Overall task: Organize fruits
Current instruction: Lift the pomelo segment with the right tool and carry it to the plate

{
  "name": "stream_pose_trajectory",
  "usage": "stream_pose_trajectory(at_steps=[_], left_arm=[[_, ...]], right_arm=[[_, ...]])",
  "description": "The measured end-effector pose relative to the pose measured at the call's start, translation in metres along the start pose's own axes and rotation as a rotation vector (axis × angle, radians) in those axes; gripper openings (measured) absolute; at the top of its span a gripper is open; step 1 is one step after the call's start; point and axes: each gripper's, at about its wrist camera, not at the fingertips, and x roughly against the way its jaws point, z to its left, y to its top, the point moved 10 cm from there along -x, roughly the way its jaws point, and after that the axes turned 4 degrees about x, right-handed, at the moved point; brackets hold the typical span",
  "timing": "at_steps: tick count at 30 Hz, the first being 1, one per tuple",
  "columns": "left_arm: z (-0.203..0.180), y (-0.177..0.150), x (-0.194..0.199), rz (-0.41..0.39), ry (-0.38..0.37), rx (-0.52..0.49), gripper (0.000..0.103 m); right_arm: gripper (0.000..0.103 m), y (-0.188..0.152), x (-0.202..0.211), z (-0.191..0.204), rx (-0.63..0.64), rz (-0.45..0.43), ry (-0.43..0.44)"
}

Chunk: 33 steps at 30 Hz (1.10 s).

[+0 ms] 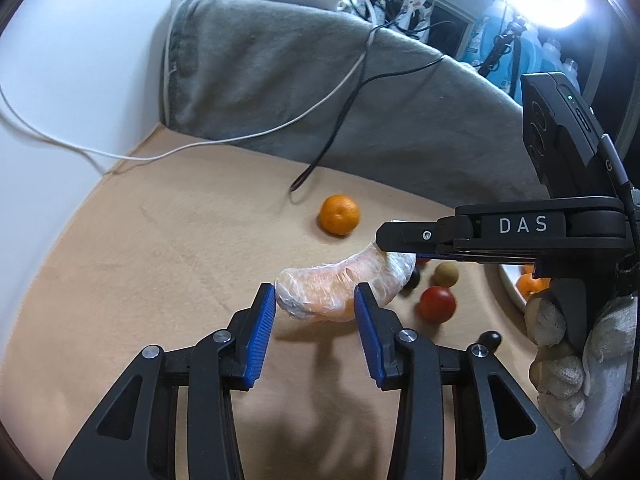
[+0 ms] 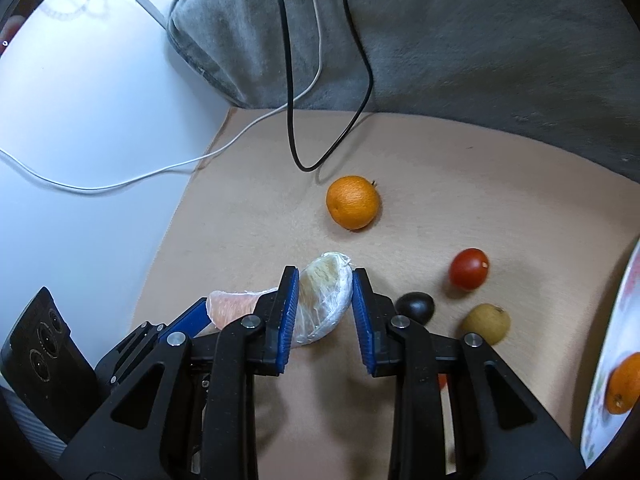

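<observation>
Left wrist view: the left tool clamps one end of a plastic-wrapped fruit wedge, its blue pads pressing the wrap. The right tool clamps the wedge's far end, held by a gloved hand. The wedge looks lifted clear of the tan counter, though the blur makes that uncertain. An orange sits beyond it, near a black cable trailing off a grey blanket. In the right wrist view, a red fruit, a dark fruit and a yellowish fruit lie close together to the right, and a plate at the edge carries another orange.
</observation>
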Motion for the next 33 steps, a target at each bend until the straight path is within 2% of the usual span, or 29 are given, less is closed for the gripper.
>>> stream_pose_trajectory(at_steps=[14,33], left_arm=[[-0.056,0.006,0.008,-0.031,-0.071,-0.060,0.039],[-0.150,0.005,-0.013,-0.006,-0.175,-0.161,0.039]], right_arm=[[0.028,-0.004,0.054,-0.030,-0.037,-0.079,-0.026],[0.028,-0.012,0.124,-0.109,-0.130,-0.166,-0.085]])
